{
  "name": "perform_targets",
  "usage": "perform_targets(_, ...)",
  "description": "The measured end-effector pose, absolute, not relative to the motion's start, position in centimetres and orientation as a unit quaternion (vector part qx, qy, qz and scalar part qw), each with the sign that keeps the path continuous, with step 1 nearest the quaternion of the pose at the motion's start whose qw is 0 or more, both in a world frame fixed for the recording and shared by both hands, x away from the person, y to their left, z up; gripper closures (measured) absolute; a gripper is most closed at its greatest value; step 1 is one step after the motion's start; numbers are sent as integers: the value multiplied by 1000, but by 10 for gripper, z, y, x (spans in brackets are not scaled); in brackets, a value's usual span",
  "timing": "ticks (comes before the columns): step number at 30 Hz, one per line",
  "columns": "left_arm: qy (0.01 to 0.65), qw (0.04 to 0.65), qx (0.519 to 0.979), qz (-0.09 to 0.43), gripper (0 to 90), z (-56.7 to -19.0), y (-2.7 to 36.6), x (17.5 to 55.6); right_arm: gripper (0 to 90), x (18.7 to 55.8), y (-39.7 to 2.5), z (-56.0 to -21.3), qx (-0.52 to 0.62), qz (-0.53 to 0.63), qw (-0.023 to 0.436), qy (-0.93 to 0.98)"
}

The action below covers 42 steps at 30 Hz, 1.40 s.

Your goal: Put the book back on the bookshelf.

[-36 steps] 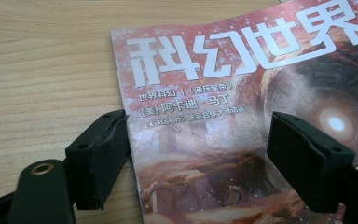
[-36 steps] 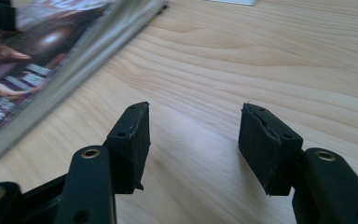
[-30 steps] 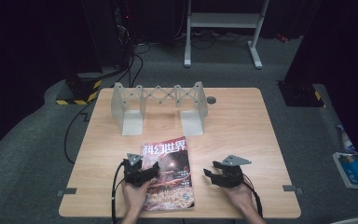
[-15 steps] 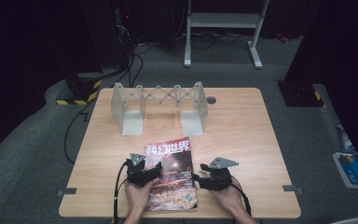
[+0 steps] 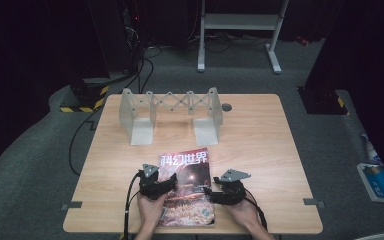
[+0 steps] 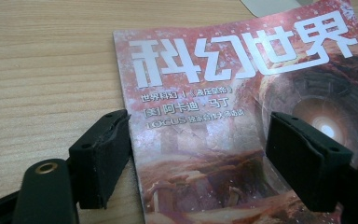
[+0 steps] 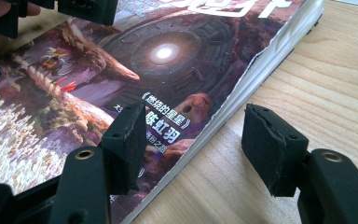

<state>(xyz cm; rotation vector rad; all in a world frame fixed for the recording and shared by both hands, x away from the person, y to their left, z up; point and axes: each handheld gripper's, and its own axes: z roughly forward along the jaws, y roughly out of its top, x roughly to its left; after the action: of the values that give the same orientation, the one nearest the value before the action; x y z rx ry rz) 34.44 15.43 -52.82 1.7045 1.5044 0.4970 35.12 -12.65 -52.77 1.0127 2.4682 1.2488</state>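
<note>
Red and purple artwork covers the magazine [image 5: 185, 187], which lies flat on the wooden table [image 5: 260, 135] near its 6 o'clock edge, the white title at the far end of the cover. Left gripper [image 5: 170, 183] sits at the magazine's 9 o'clock side, its jaws spread wide; in the left gripper view one jaw rests just at the magazine's [image 6: 242, 121] spine edge on the bare wood and the other stands over the cover, nothing pinched between them. Right gripper [image 5: 208, 192] is at the 3 o'clock side, jaws also apart; in the right gripper view they straddle the magazine's [image 7: 135, 79] open page edge, one jaw above the cover, the other above the table [image 7: 326, 74], and whether either touches I cannot tell. A hand [image 5: 151, 212] behind each gripper comes in from 6 o'clock. Toward 12 o'clock, well apart from the magazine, stands a grey folding rack [image 5: 172, 114] with two upright ends joined by a scissor lattice, and a small dark round knob [image 5: 226, 106] lies just beside its 3 o'clock end
</note>
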Motion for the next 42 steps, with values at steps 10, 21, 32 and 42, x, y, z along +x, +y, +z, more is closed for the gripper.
perform_targets(10,588,392,679,199,227,-528,145,347,388,354,-133,-528,340,419,101,836)
perform_targets(21,566,383,701,204,234,-528,121,352,401,359,-151,-528,359,414,111,829)
perform_targets(32,534,362,739,193,263,-524,96,361,447,370,-167,-522,389,390,113,827)
perform_targets(42,510,363,759,179,295,-522,83,366,430,383,-186,-522,406,387,124,818)
